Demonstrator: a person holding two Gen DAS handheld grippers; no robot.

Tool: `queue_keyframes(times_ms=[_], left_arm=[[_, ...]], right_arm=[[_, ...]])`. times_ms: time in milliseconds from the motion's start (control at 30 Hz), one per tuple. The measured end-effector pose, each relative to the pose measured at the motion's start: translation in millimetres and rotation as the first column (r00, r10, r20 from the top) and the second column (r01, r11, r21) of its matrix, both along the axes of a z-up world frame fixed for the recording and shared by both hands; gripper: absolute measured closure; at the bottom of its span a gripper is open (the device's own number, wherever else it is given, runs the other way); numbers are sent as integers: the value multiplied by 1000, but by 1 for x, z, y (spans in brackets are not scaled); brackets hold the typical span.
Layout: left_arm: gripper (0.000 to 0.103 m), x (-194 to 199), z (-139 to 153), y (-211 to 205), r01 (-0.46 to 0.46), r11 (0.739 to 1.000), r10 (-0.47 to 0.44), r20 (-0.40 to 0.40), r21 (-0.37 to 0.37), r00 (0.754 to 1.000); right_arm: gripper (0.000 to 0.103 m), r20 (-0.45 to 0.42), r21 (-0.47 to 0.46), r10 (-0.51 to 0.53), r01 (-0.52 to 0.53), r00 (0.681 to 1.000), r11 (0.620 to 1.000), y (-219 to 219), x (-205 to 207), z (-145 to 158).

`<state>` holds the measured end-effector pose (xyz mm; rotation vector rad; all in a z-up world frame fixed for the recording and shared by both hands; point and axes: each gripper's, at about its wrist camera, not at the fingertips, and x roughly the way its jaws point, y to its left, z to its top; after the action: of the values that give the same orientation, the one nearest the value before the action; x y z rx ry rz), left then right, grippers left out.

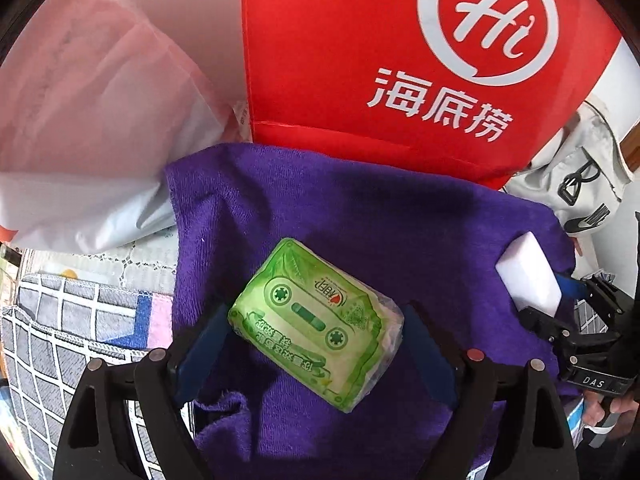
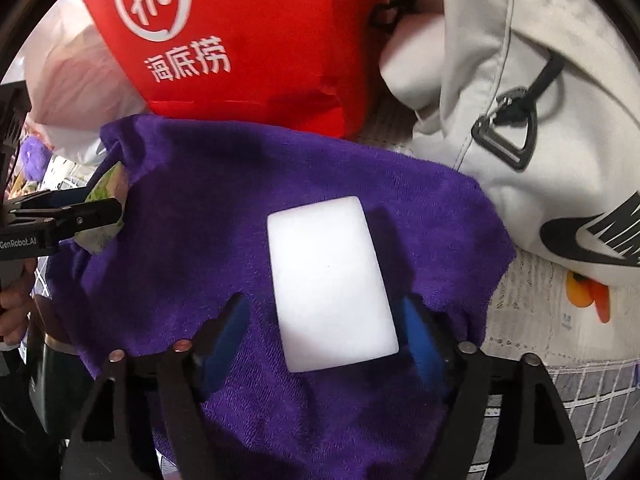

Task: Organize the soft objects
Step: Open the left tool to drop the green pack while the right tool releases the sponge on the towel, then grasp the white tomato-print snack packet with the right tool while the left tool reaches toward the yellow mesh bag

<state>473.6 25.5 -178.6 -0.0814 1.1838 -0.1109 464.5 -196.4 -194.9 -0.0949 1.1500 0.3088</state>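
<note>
A green tissue pack point(image 1: 316, 324) lies on a purple towel point(image 1: 360, 216). My left gripper point(image 1: 316, 336) stands around the pack with its blue pads on either side, open, with small gaps to the pack. A white sponge block point(image 2: 332, 284) lies on the same towel point(image 2: 240, 184). My right gripper point(image 2: 324, 332) is open around the sponge; its right pad is close to the sponge's edge. The sponge point(image 1: 530, 276) and the right gripper point(image 1: 560, 312) also show at the right of the left wrist view. The left gripper point(image 2: 92, 216) and the pack point(image 2: 106, 188) show at the left of the right wrist view.
A red bag point(image 1: 400, 60) with white lettering stands behind the towel. A pale plastic bag point(image 1: 92, 112) lies at the back left. A white fabric bag point(image 2: 540, 120) with a black buckle lies at the right. A checked cloth point(image 1: 60, 340) covers the surface at the left.
</note>
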Motion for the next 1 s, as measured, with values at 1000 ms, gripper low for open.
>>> queue_keyframes(times_ms=[1000], left_arm=[[12,-192,107,34,-63,997,52,239,40,970]], right_arm=[[17,195,136,-63,36,979,990,-7,-214,115]])
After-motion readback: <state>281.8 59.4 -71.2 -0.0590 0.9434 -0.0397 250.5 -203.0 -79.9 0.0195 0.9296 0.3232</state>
